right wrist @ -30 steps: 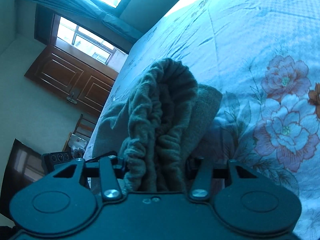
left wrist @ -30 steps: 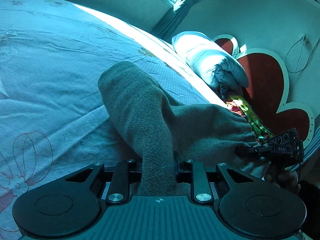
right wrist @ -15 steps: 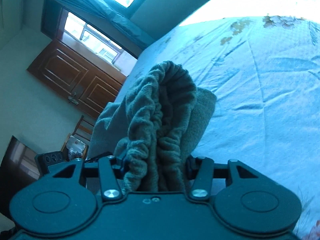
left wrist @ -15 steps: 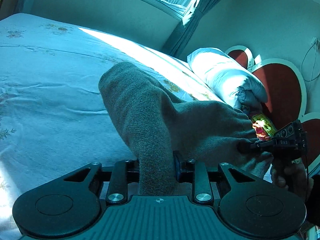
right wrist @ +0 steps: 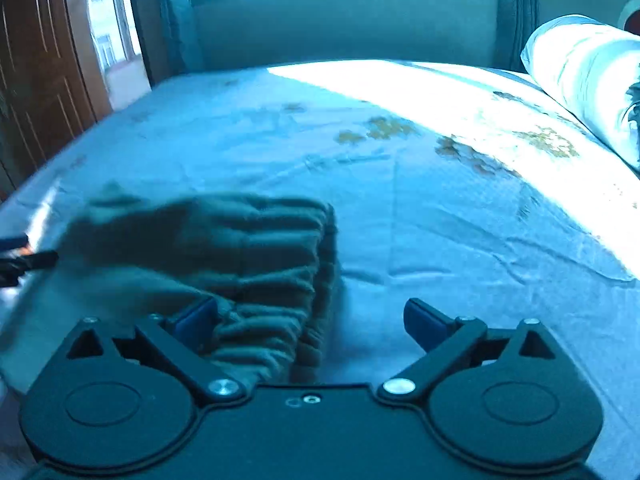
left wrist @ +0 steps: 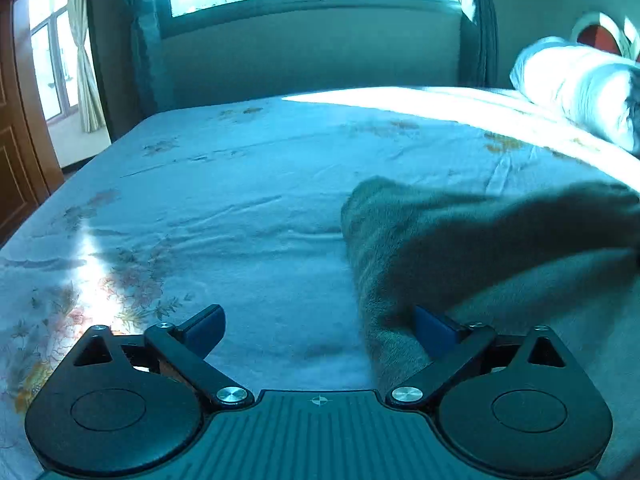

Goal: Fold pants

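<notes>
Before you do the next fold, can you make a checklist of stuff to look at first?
1. Left tool open: ok.
2. Right tool open: ok.
3. Grey-green fleece pants lying on the pale blue flowered bedsheet, let go: ok.
4. Pants folded neatly with edges lined up: cannot tell, blurred.
5. Bare sheet beside the pants: ok.
6. White rolled quilt apart from the pants: ok.

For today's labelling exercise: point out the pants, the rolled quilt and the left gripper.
pants (right wrist: 224,248), right wrist view, on the gathered waistband folds.
rolled quilt (left wrist: 576,80), left wrist view, on its pale upper side.
left gripper (left wrist: 318,326), left wrist view, midway between its spread fingertips.
</notes>
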`<move>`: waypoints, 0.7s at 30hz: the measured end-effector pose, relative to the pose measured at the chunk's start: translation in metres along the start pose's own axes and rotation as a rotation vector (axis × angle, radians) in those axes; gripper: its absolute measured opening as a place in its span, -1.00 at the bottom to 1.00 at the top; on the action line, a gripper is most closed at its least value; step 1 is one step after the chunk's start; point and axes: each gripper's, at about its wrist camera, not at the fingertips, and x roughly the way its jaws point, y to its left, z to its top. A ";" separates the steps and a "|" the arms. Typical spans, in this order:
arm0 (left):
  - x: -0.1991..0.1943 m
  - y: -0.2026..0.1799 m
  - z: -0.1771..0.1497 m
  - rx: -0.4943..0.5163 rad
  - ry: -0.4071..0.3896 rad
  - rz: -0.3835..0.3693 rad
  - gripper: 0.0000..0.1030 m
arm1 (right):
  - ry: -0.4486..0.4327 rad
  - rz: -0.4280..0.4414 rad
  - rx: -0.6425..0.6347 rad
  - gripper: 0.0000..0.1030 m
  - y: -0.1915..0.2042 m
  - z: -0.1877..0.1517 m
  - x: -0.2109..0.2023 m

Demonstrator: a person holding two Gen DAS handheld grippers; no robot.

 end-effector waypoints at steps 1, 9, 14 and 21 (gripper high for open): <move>0.004 0.004 -0.005 -0.040 0.003 -0.016 1.00 | 0.023 0.037 0.081 0.88 -0.010 -0.001 0.003; -0.043 0.031 -0.013 -0.122 -0.018 -0.063 1.00 | -0.089 0.020 0.082 0.89 -0.013 -0.008 -0.055; -0.075 0.030 -0.036 -0.119 -0.024 -0.066 1.00 | -0.095 -0.019 0.164 0.89 -0.033 -0.029 -0.082; -0.136 0.026 -0.073 -0.173 -0.048 -0.083 1.00 | -0.122 -0.103 0.137 0.89 -0.033 -0.066 -0.136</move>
